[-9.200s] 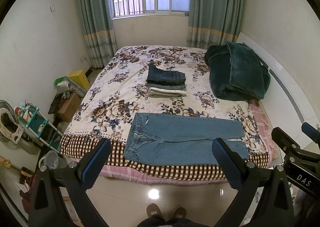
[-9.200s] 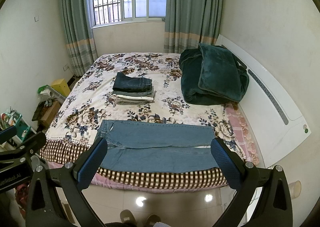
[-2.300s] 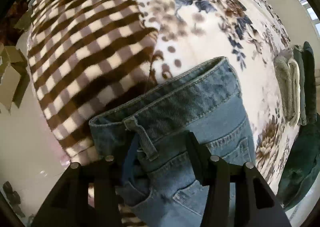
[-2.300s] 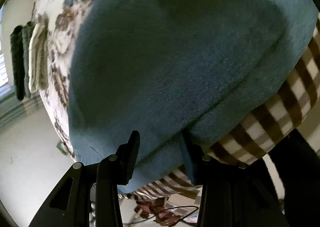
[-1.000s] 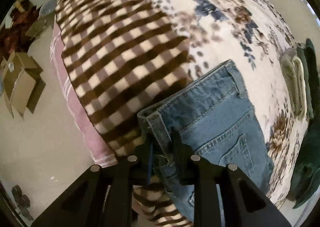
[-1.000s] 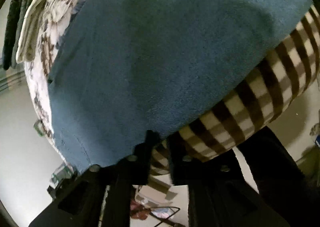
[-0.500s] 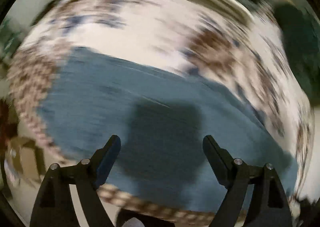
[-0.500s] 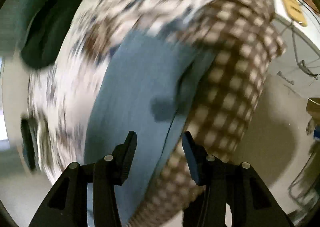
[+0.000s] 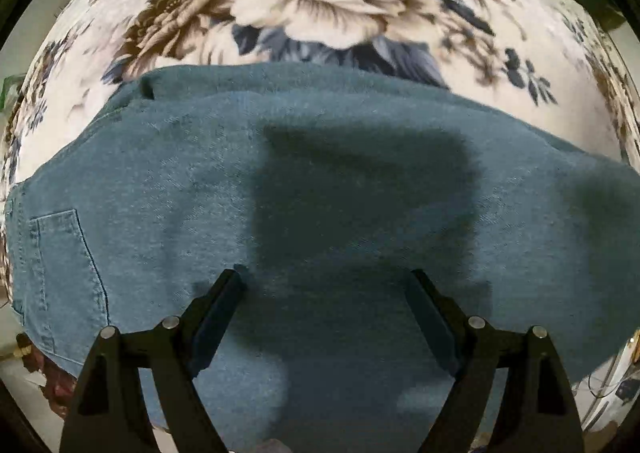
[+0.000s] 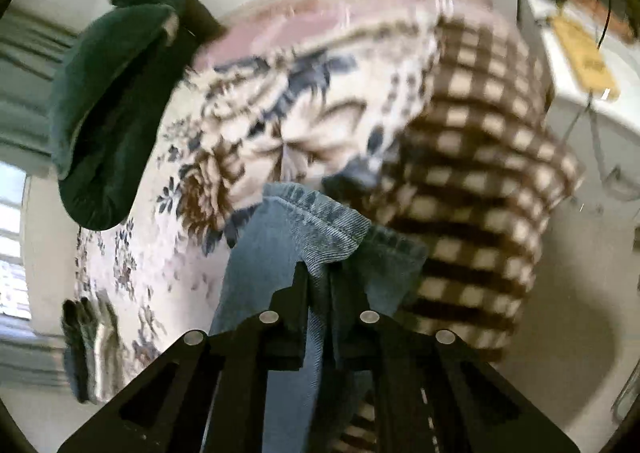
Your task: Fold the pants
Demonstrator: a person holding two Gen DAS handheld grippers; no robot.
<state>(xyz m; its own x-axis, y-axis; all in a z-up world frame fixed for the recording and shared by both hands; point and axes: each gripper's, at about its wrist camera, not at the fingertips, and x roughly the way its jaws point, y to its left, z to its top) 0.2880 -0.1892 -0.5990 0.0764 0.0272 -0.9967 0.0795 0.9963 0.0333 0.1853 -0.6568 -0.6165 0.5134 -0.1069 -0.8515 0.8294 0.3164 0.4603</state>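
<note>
- Jeans [image 9: 320, 193] lie flat on the bed [image 9: 328, 1], folded lengthwise, their long axis running from 9 to 3 o'clock across the left wrist view.
- Left claw [image 9: 324, 289] hovers over mid-leg, jaws spread wide, gripping nothing; a back pocket [image 9: 64, 265] sits at 9 o'clock.
- Right claw [image 10: 319, 281] is closed tight on the jeans' hem [image 10: 320, 213], which rises toward 12 o'clock from it.
- Judgement: the right claw has the leg end, so the fold likely carries the hem along the axis toward the waist; the left is nearer the fold line.
</note>
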